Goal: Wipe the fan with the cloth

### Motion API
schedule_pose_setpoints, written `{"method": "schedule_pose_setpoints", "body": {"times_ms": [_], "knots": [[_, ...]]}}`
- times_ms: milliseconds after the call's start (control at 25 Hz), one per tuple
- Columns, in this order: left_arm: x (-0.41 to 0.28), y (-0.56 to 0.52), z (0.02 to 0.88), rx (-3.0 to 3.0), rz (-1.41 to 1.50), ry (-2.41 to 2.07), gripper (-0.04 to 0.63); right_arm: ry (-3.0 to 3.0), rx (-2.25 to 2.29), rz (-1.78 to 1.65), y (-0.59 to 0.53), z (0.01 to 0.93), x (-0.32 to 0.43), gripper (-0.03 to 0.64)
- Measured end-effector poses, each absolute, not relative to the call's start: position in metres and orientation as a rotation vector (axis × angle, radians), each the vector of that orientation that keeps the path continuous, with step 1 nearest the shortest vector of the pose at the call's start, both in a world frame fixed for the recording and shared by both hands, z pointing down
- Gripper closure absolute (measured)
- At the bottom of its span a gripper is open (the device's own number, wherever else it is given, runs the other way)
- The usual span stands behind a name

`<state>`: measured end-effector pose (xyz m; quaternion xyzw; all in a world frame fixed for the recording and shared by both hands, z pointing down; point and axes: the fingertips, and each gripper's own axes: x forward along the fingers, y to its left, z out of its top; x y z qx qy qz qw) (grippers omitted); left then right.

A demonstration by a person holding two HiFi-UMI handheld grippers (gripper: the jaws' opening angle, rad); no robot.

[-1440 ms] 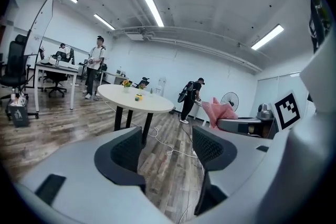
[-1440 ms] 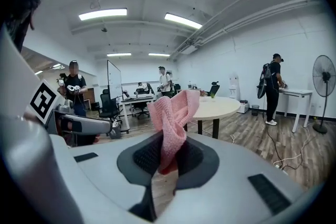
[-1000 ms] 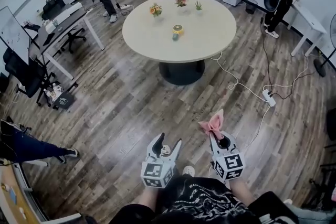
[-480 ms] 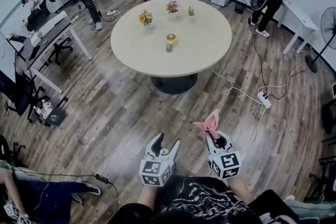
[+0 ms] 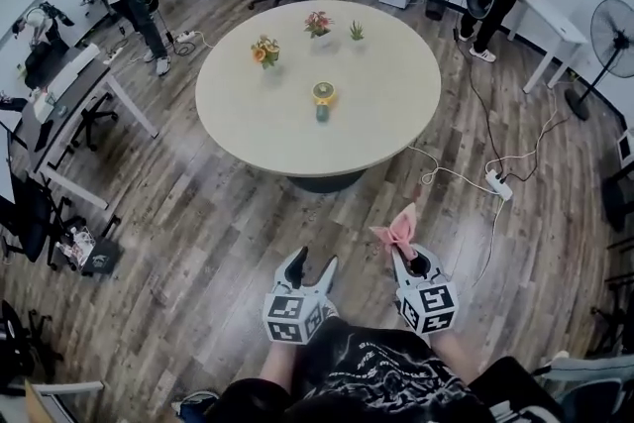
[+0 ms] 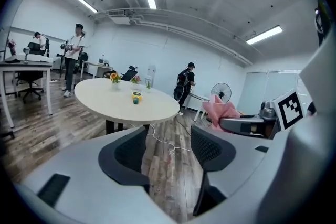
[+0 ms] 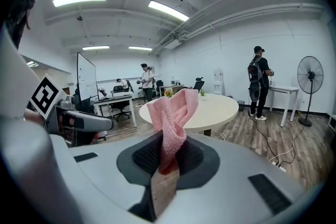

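With the right gripper (image 5: 407, 259) pinching the pink knitted cloth (image 5: 399, 230) and the left gripper (image 5: 310, 264) gaping empty, the person (image 5: 367, 383) is probably needing to walk toward 12 o'clock, where the small yellow fan (image 5: 323, 95) is sitting mid round beige bench (image 5: 391, 109).

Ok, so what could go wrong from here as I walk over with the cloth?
A corded power strip lies on the floor beside the round table, so it is a trip risk. The right claw grips the pink cloth only by its lower end, so it might slip out while wiping.
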<state>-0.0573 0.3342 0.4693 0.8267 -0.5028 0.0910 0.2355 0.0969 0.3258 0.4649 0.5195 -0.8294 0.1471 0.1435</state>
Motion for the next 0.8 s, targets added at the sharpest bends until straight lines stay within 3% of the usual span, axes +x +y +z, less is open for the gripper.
{"method": "schedule_pose_setpoints", "body": {"times_ms": [320,800], "knots": [[-0.097,0.288,0.474,2.268,0.251,-1.349,0.305,-2.385,1.582,0.503,0.284,0.465,0.069,0.557],[-0.104,0.245,0.497,2.242,0.315,-1.375,0.305,-2.379,1.434,0.529,0.231,0.494,0.062,0.548]]}}
